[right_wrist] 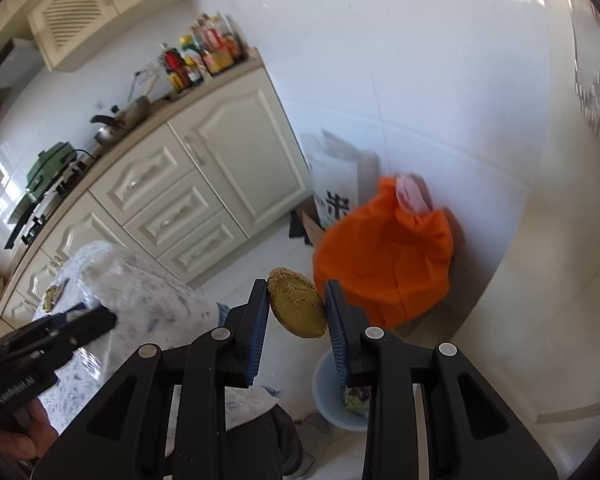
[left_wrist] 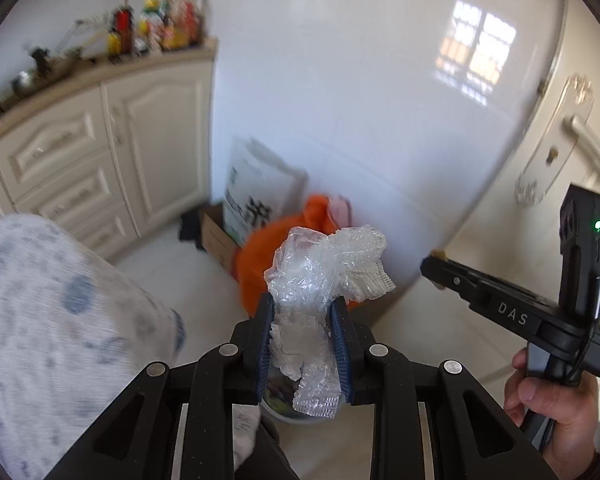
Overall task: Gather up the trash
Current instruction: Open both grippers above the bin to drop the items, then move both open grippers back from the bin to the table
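I'm holding plastic wrap (left_wrist: 324, 280) in the left tongs (left_wrist: 303, 312), a cookie (right_wrist: 298, 304) in the right tongs (right_wrist: 297, 300); I'm centering both over the bin (right_wrist: 328, 396) at 6 o'clock before releasing.

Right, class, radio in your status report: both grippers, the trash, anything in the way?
Left gripper shut on plastic wrap. Right gripper shut on cookie. Bin below on floor, nothing blocking.

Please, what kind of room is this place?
Most likely a home kitchen: cream cabinets under a counter, sauce bottles and a kettle on it, a gas stove beside.
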